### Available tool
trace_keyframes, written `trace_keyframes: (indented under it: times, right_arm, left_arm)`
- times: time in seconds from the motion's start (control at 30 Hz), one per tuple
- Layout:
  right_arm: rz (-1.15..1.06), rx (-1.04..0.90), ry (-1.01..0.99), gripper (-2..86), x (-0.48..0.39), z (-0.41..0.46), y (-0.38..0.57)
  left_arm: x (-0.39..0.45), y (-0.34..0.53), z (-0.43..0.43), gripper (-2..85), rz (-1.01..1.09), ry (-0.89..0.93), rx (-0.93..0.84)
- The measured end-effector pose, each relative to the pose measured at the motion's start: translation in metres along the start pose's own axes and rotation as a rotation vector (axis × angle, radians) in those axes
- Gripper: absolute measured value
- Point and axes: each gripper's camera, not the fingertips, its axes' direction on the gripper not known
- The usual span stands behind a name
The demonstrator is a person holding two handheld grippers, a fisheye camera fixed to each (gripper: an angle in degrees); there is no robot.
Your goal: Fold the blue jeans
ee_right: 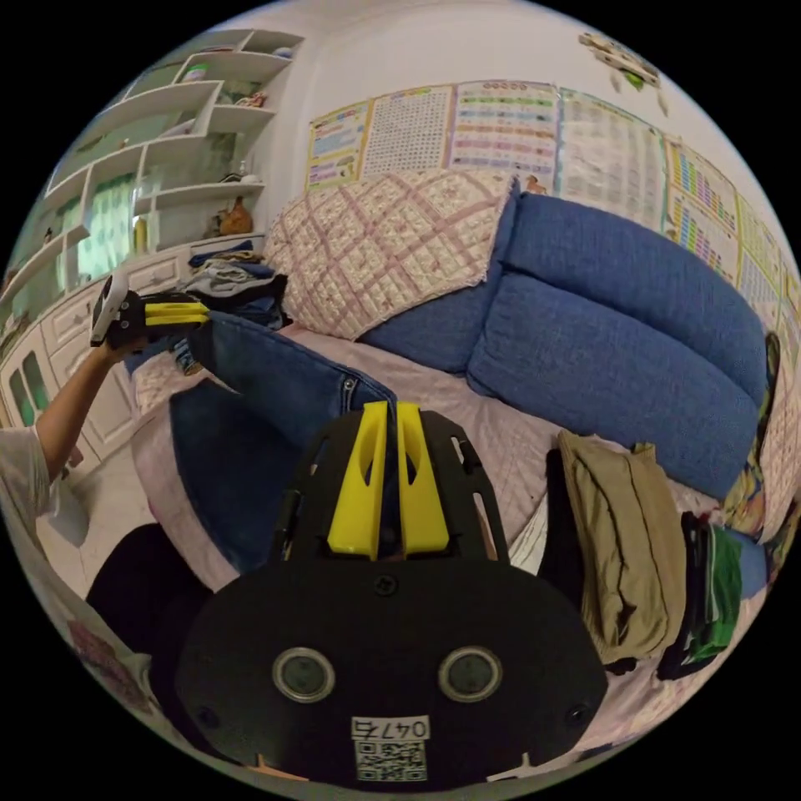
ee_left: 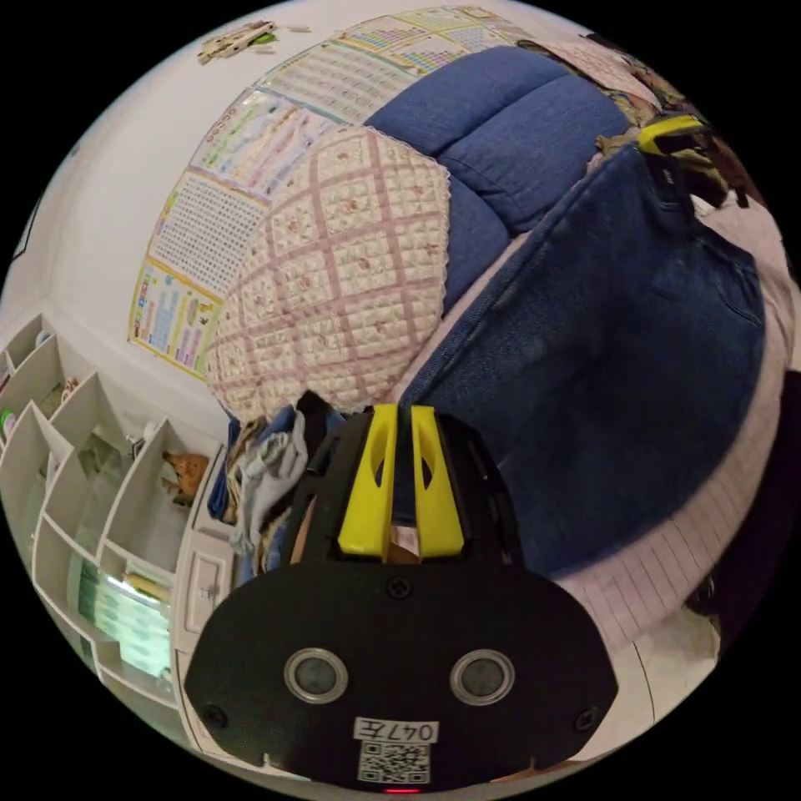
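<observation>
While both grippers hold one edge of the blue denim jeans [ee_right: 250,392] stretched between them, the cloth hangs above a bed with a pale pink striped sheet [ee_right: 501,434].

Seen from the right gripper view, white wall shelves [ee_right: 167,150] stand farthest from the big blue cushion [ee_right: 617,334], across the room. Next comes the left gripper [ee_right: 179,314], held by a person's hand [ee_right: 113,321]; its yellow fingers are clenched on one end of the jeans. From there the denim runs toward the blue cushion and reaches the right gripper [ee_right: 384,476], whose yellow fingers are pressed together with the jeans' edge pinched between them. A quilted pink-checked pillow [ee_right: 392,242] leans directly against the blue cushion. Below the cushion, on the sheet, lies a folded khaki garment [ee_right: 617,551], and beside it a dark and green folded stack [ee_right: 709,592].

From the left gripper view, a heap of mixed clothes [ee_left: 267,484] sits beside the pink-checked pillow [ee_left: 334,267]. The left gripper [ee_left: 400,484] has its fingers squeezed onto the denim edge. The jeans [ee_left: 601,359] spread wide below the blue cushion [ee_left: 509,125], their far end grasped by the right gripper [ee_left: 667,133].
</observation>
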Motion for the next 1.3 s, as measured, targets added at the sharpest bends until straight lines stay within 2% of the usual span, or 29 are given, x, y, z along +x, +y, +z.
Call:
trace_keyframes:
  times: [0.17, 0.33, 0.4, 0.5, 0.53, 0.6, 0.67, 0.8, 0.93, 1.0, 1.1, 1.2, 1.27, 1.3]
  right_arm:
    - [0.121, -0.122, 0.060, 0.1, 0.080, 0.067, 0.027]
    - [0.150, -0.227, 0.099, 0.3, 0.122, 0.105, 0.047]
    - [0.171, -0.269, 0.102, 0.6, 0.135, 0.116, 0.053]
    - [0.241, -0.325, 0.091, 2.2, 0.155, 0.124, 0.059]
    - [0.273, -0.329, 0.116, 4.7, 0.161, 0.118, 0.060]
    - [0.299, -0.319, 0.144, 7.6, 0.165, 0.099, 0.058]
    - [0.305, -0.240, 0.117, 8.5, 0.160, 0.050, 0.052]
    - [0.236, -0.065, 0.075, 6.9, 0.122, -0.053, 0.046]
    - [0.125, 0.061, 0.030, 4.7, 0.049, -0.155, 0.057]
    - [0.108, 0.053, 0.014, 3.8, 0.020, -0.183, 0.060]
    - [0.081, 0.057, -0.053, 2.8, -0.027, -0.218, 0.060]
    - [-0.040, 0.014, -0.117, 1.0, -0.083, -0.239, 0.048]
    - [-0.197, -0.073, -0.073, 0.0, -0.136, -0.248, 0.032]
    - [-0.235, -0.091, -0.051, -0.2, -0.149, -0.250, 0.028]
  left_arm:
    - [0.020, -0.111, 0.110, 1.1, 0.107, 0.066, -0.105]
    - [0.055, -0.151, 0.167, 2.0, 0.136, 0.065, -0.167]
    - [0.055, -0.156, 0.181, 3.1, 0.099, 0.093, -0.199]
    - [0.021, -0.151, 0.197, 7.5, -0.094, 0.151, -0.252]
    - [-0.007, -0.141, 0.198, 9.2, -0.223, 0.213, -0.248]
    - [-0.058, -0.114, 0.188, 10.5, -0.461, 0.304, -0.204]
    - [-0.117, -0.057, 0.151, 10.4, -0.709, 0.406, -0.065]
    - [-0.146, 0.038, 0.063, 9.5, -0.783, 0.402, 0.094]
    - [-0.105, 0.170, -0.036, 8.8, -0.716, 0.407, 0.121]
    - [-0.075, 0.236, -0.062, 8.7, -0.742, 0.494, 0.104]
    - [-0.025, 0.355, -0.083, 8.5, -0.923, 0.694, 0.172]
    - [0.027, 0.447, -0.096, 6.5, -1.042, 0.786, 0.242]
    - [0.063, 0.485, -0.104, 0.5, -0.969, 0.793, 0.223]
    - [0.071, 0.490, -0.106, 0.1, -0.938, 0.782, 0.207]
